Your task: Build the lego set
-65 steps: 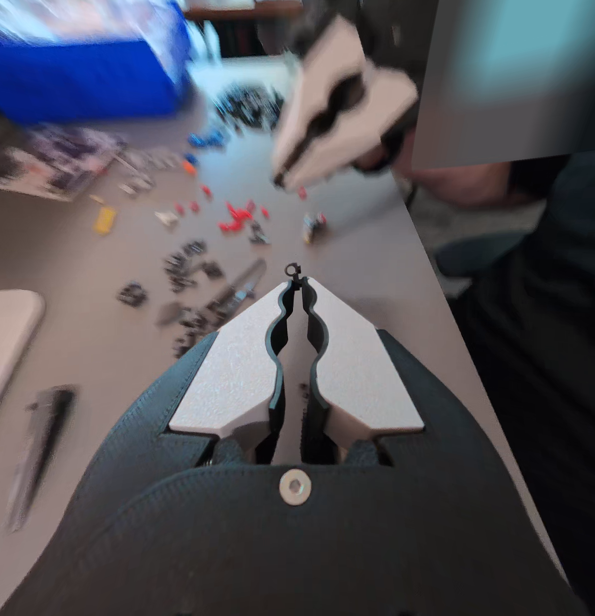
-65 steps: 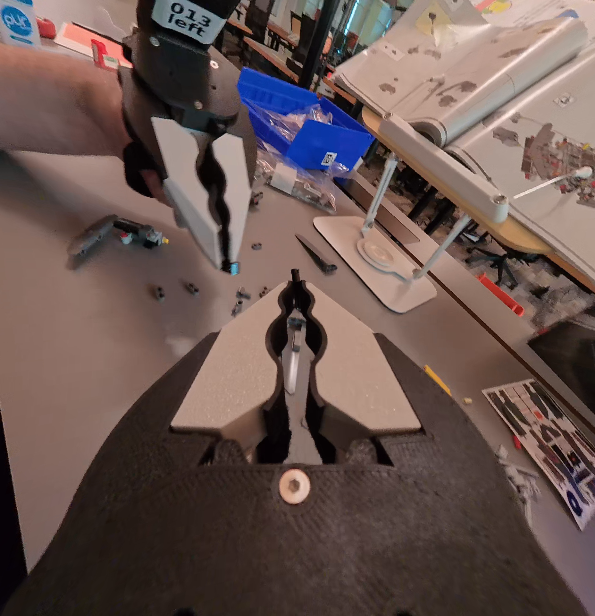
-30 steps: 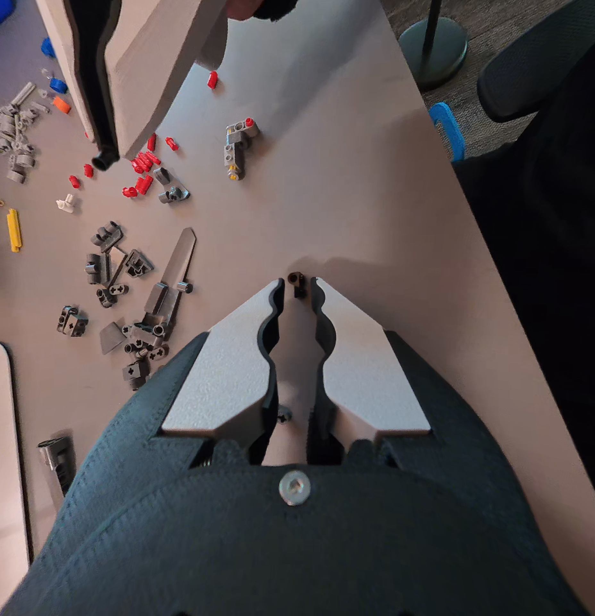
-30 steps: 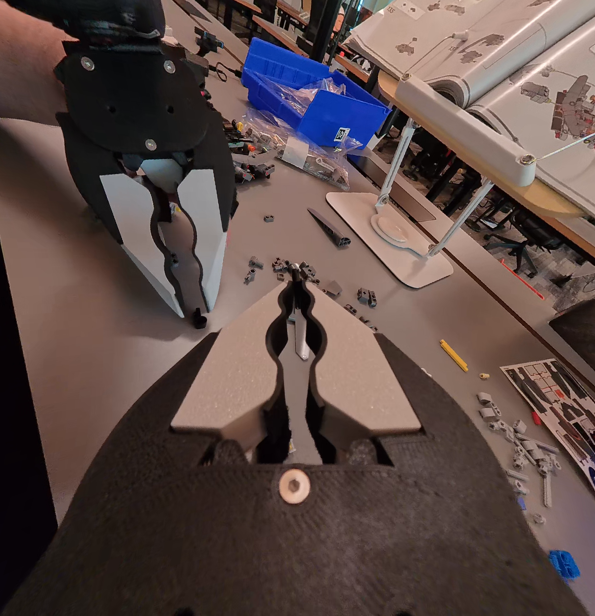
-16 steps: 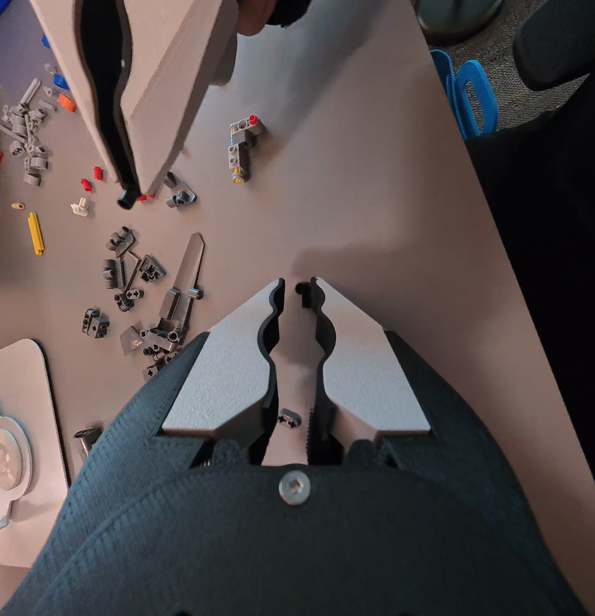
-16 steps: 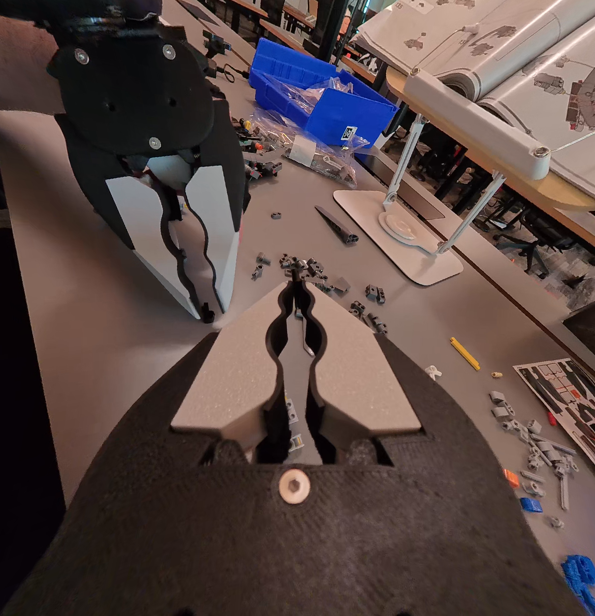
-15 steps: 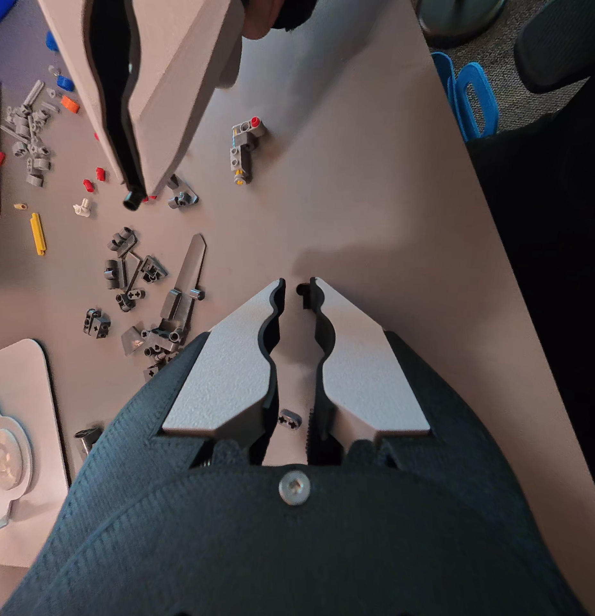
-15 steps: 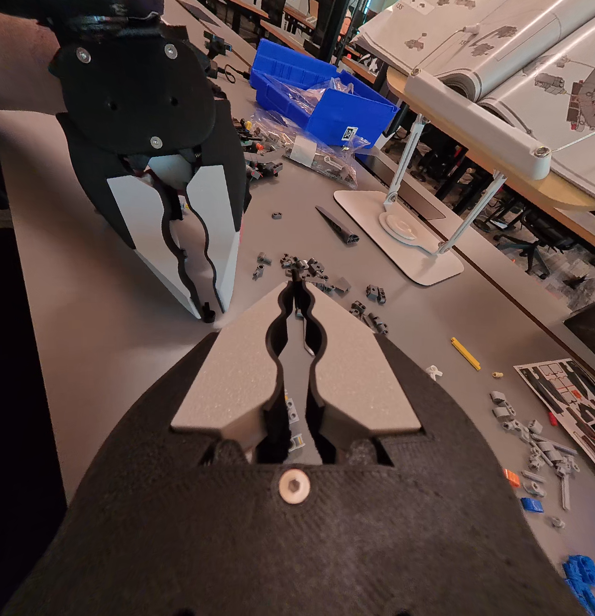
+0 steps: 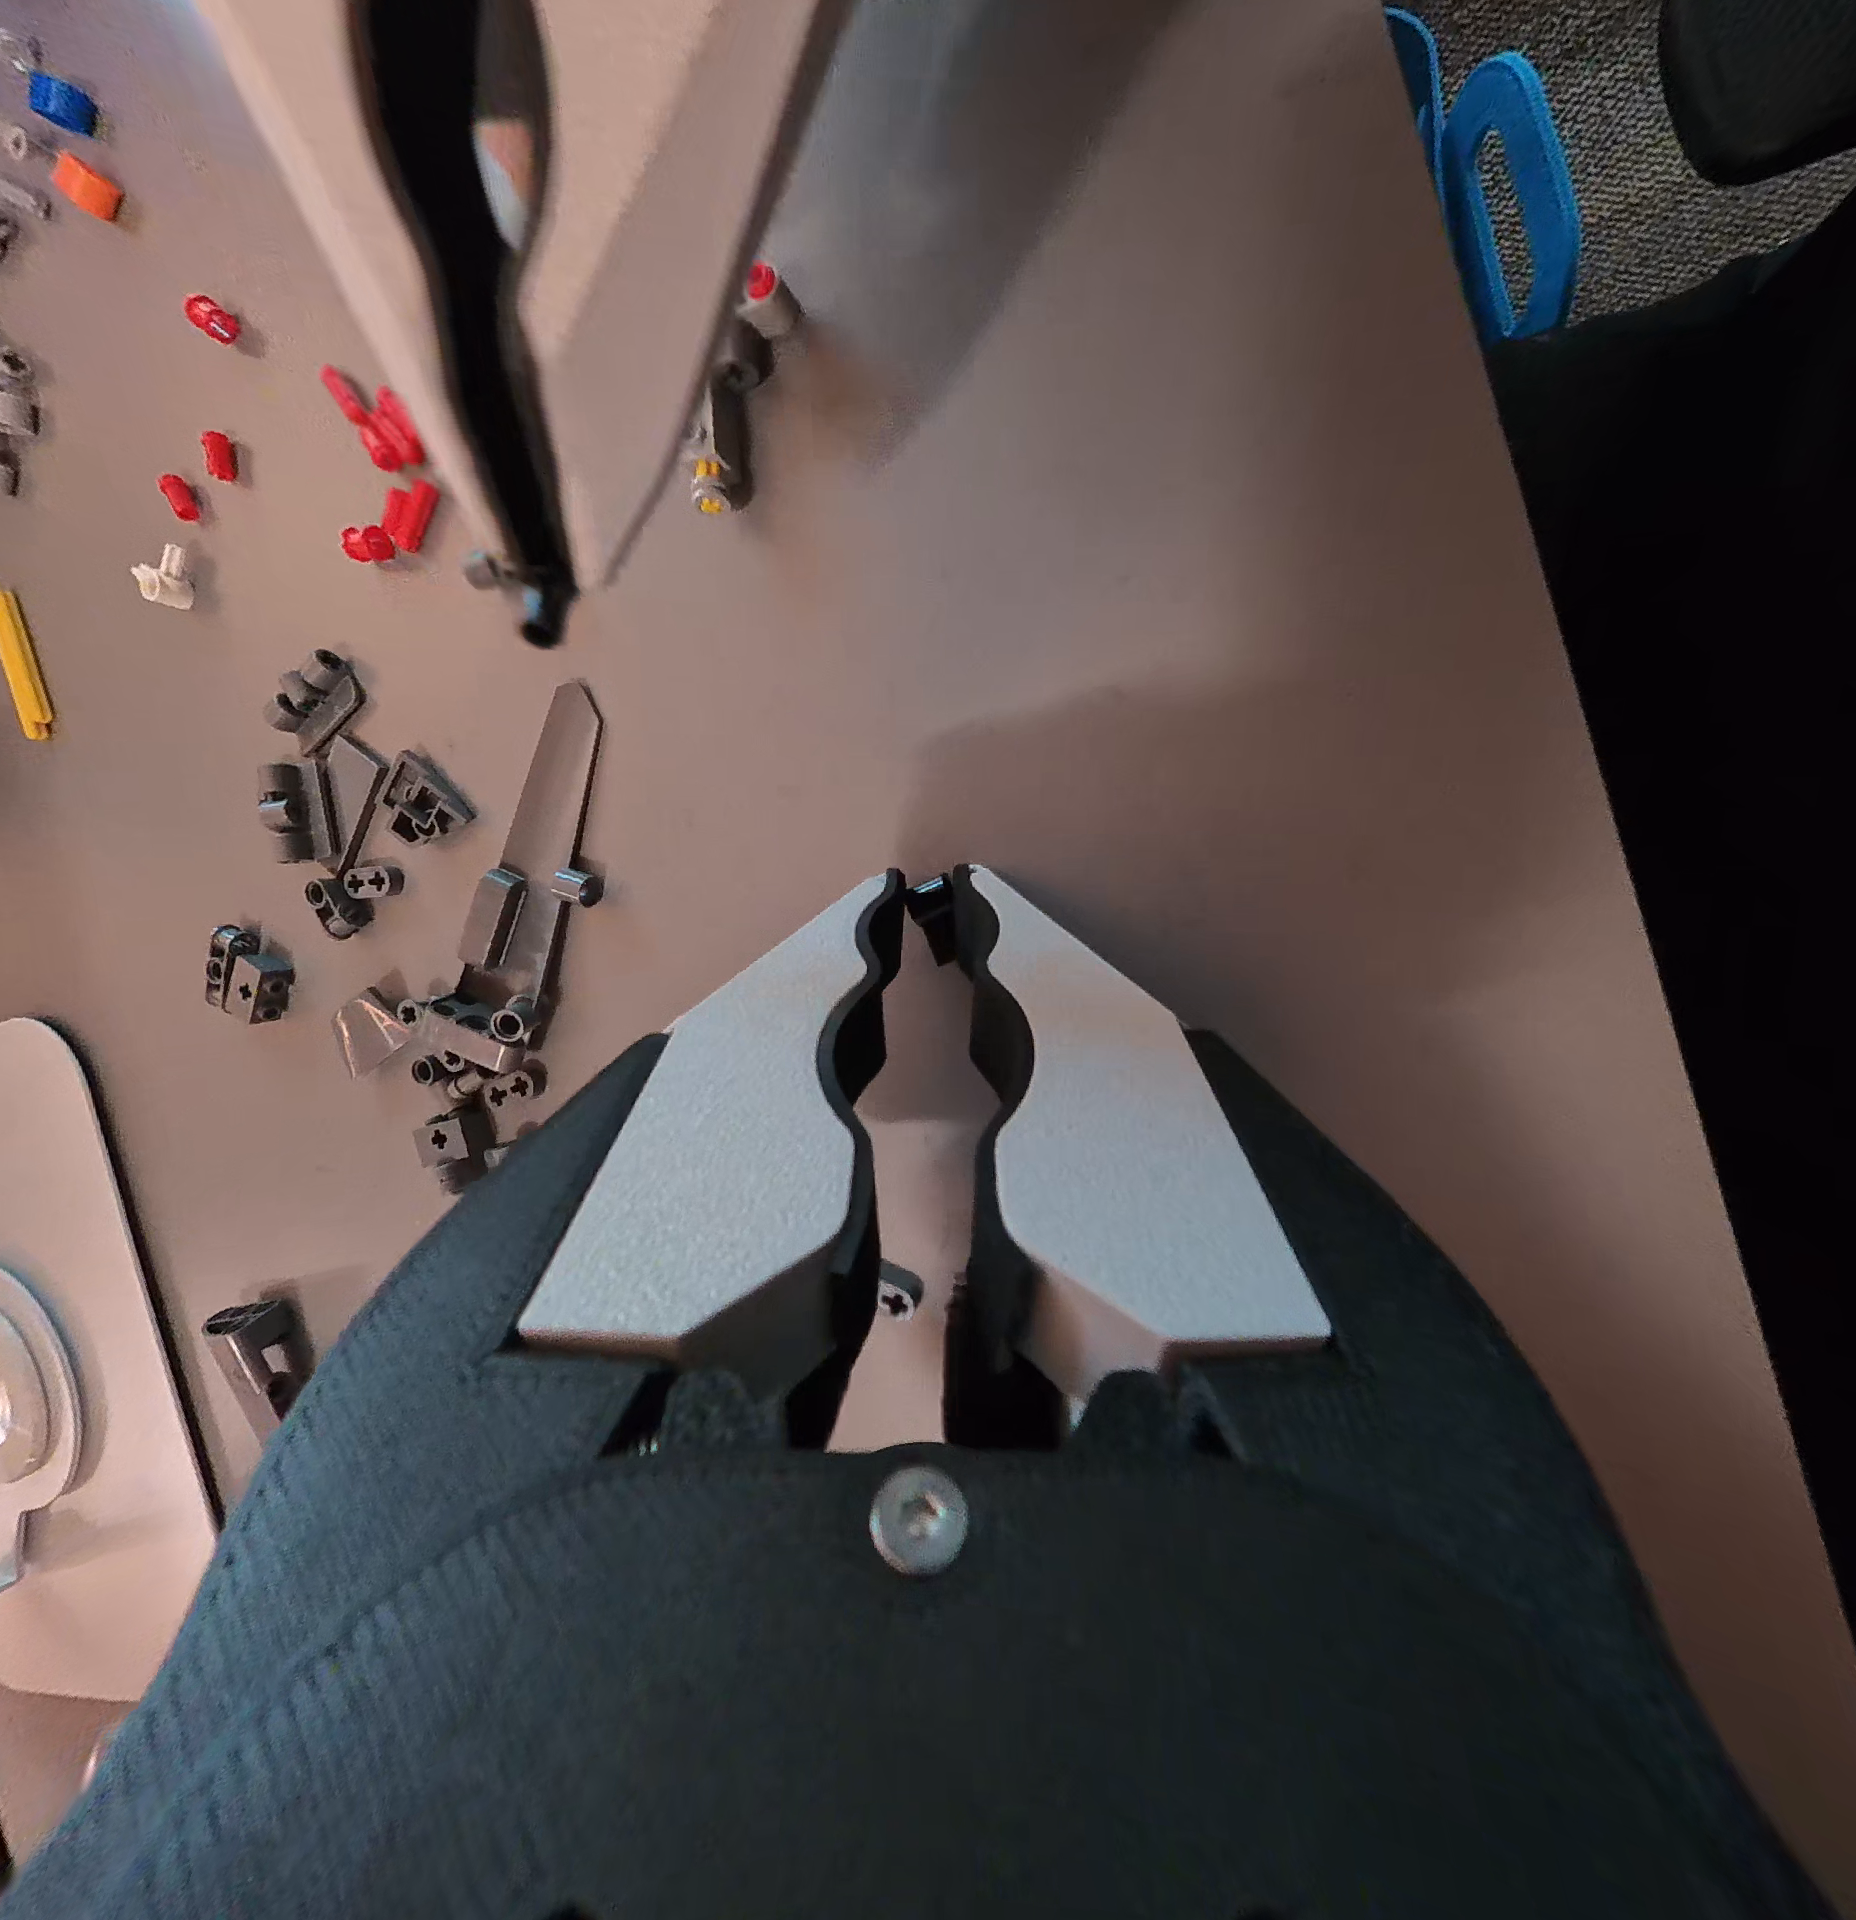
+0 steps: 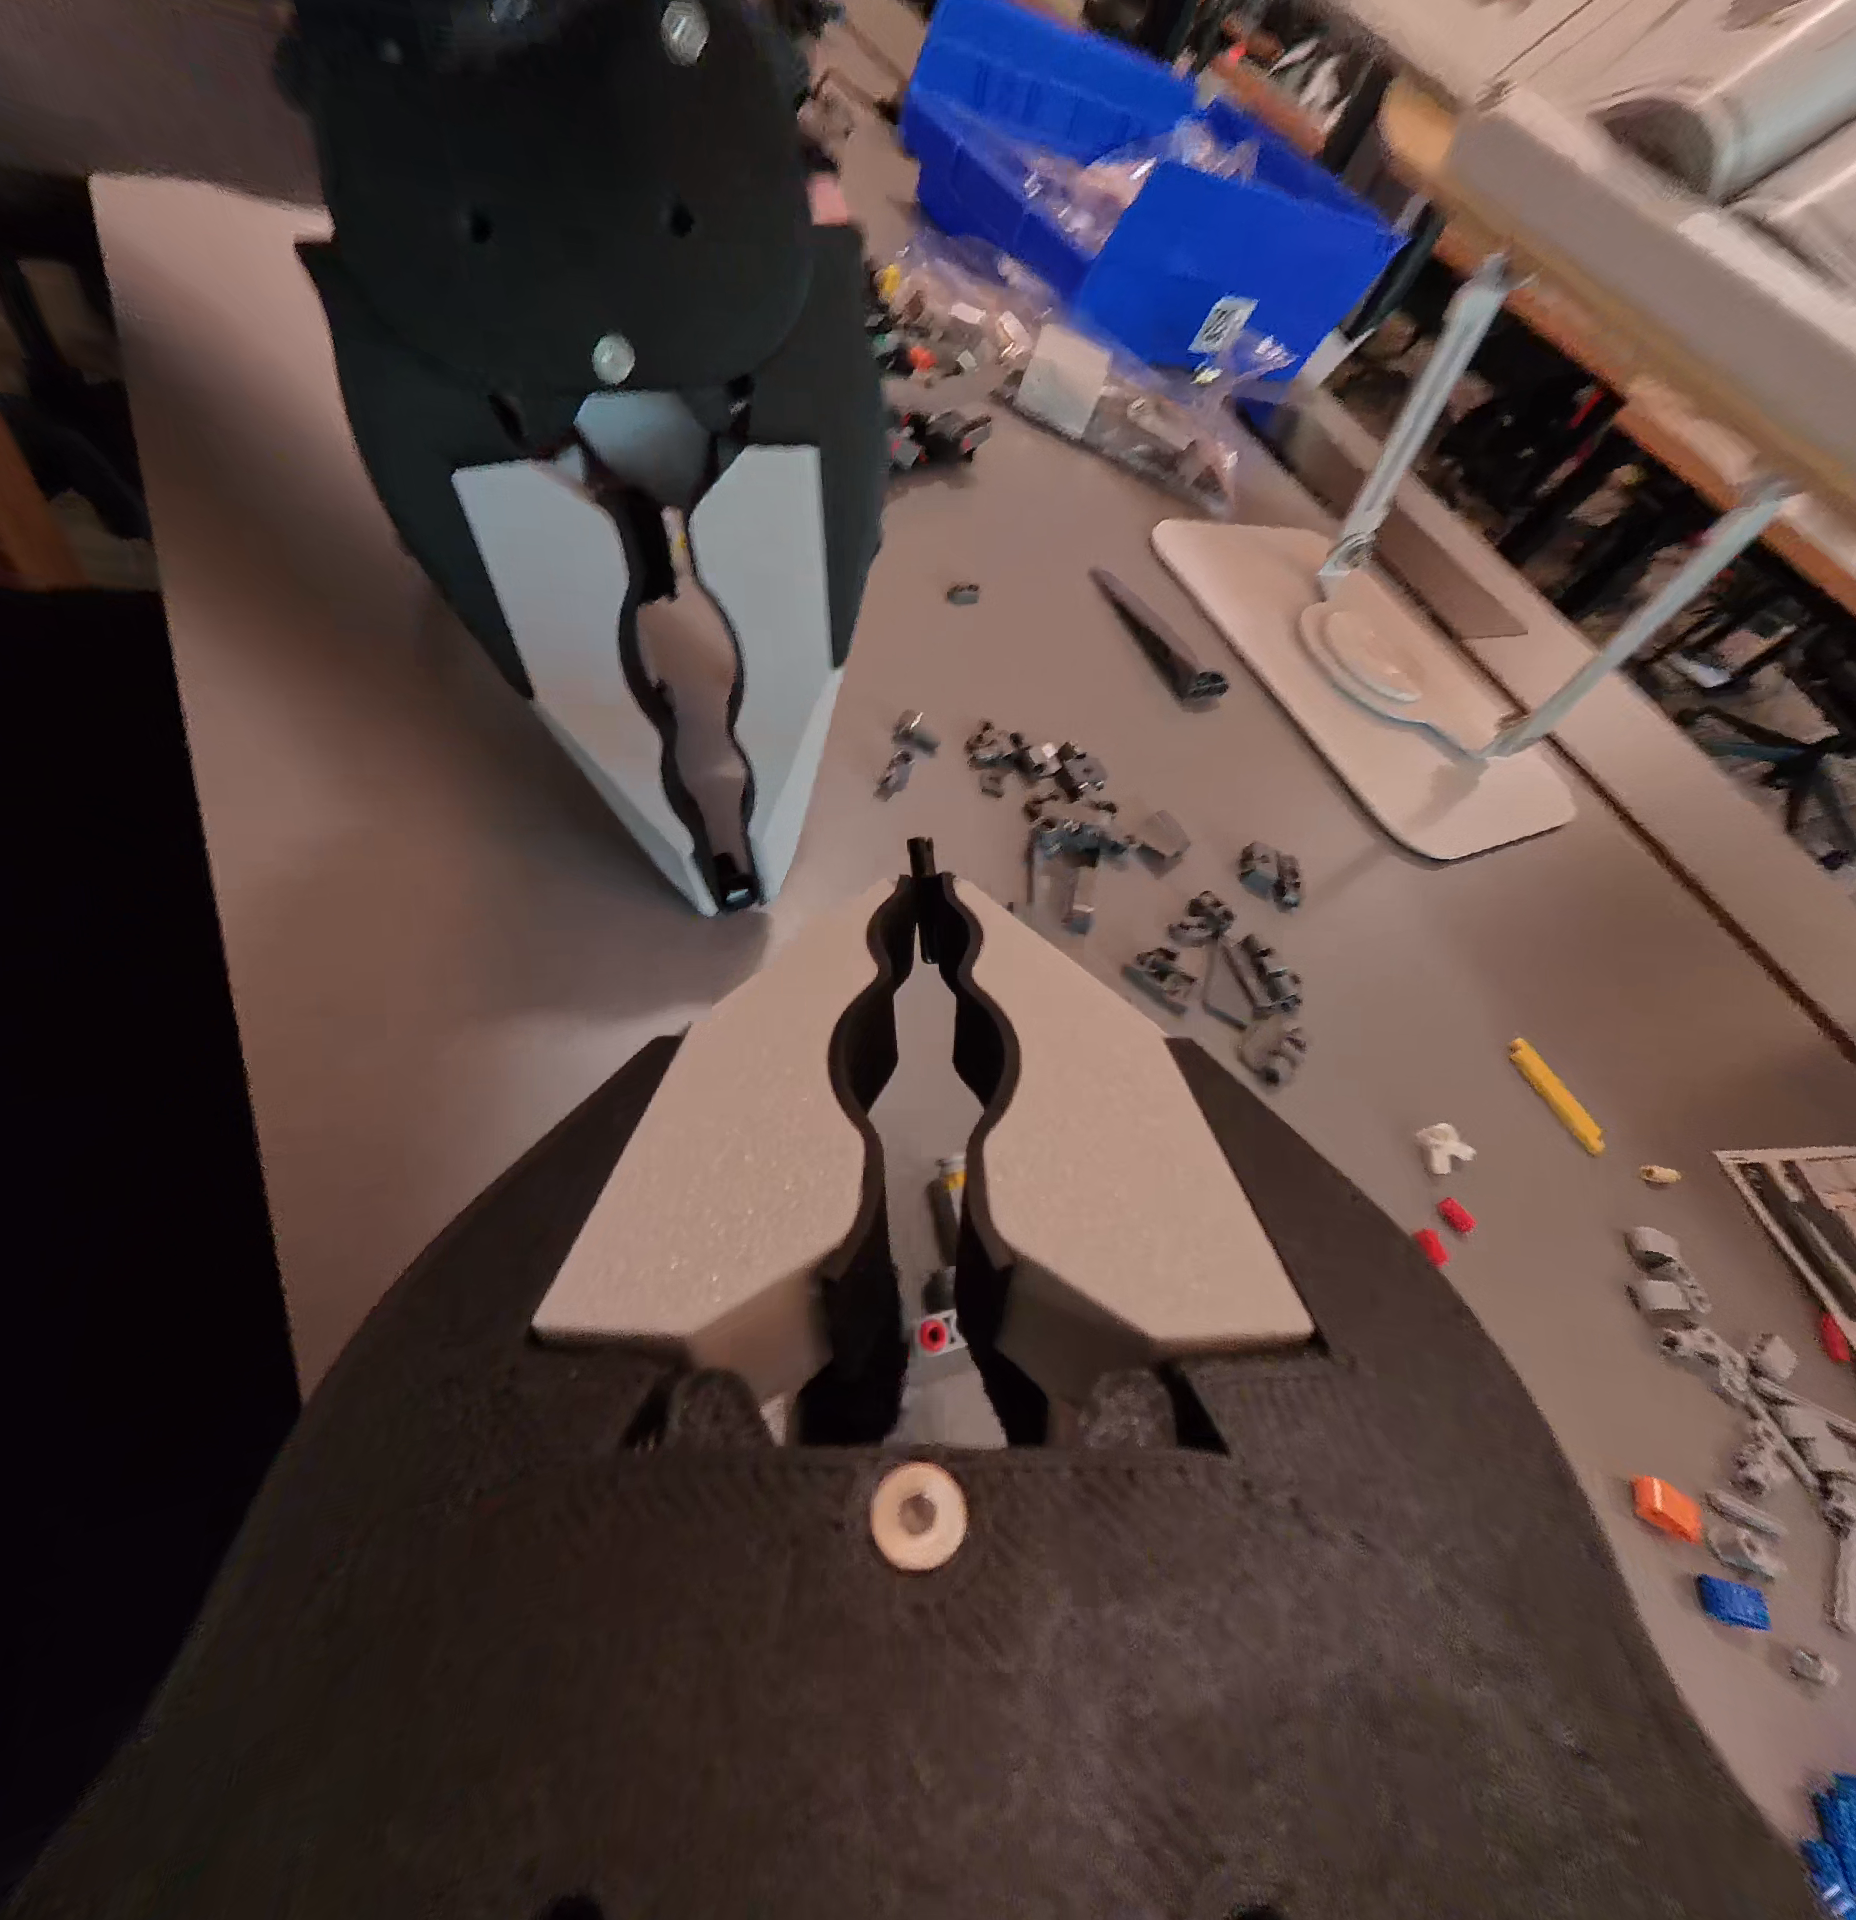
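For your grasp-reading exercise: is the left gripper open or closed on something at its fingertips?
Closed on something. The left gripper has its two fingertips pressed against a small black plastic connector piece, just above the bare grey tabletop.

Two tools: left tool (image 9: 930, 883), right tool (image 10: 922, 883), black textured bodies, grey wavy-edged fingers (image 9: 737, 1091), silver centre screw (image 9: 919, 1520) ea.

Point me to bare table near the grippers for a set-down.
Bare: the table strip between the left gripper and the table's near edge. Crowded: grey parts cluster and red pins on the other side.
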A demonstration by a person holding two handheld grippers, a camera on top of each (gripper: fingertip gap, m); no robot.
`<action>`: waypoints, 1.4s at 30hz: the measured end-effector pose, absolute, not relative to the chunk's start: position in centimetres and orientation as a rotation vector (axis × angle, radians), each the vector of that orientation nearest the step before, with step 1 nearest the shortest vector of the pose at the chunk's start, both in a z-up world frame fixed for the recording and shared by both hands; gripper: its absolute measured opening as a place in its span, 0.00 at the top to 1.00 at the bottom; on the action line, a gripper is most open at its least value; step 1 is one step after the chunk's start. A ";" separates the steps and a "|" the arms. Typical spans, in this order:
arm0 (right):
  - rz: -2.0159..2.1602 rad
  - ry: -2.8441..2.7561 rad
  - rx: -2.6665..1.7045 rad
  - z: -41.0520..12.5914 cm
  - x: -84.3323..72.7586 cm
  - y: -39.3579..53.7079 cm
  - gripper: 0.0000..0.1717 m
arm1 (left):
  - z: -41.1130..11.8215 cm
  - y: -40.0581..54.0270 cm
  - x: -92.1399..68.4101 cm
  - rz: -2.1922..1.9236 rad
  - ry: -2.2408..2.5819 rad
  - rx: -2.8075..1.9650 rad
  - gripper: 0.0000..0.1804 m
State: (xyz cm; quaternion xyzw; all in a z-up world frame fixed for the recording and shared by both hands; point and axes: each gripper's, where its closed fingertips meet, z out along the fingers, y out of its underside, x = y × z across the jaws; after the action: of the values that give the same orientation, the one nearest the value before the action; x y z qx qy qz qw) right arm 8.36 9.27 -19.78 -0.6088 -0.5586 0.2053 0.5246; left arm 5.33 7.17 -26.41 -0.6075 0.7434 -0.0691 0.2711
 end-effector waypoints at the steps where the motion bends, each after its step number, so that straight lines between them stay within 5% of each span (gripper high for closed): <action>1: 0.486 -1.375 -1.471 -20.4 8.2 9.0 1.00 | -26.4 7.1 5.3 -0.197 1.993 -1.644 0.96; 19: 0.410 -1.671 -1.611 -26.0 6.9 7.3 0.92 | -25.4 8.7 4.4 -0.462 1.605 -1.875 0.96; 34: 0.392 -0.923 -1.482 -16.1 4.9 11.4 0.91 | -14.7 13.1 5.1 -1.088 0.700 -1.710 0.97; 42: 0.480 -0.751 -1.488 -14.4 4.1 12.4 0.93 | -13.1 13.5 5.0 -1.072 0.575 -1.622 0.97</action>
State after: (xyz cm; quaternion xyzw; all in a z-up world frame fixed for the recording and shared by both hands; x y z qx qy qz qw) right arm 4.06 12.36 -14.40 -0.6543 -0.3304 0.2109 0.6467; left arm 5.00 13.53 -13.12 -0.6790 0.2407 -0.4487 0.5289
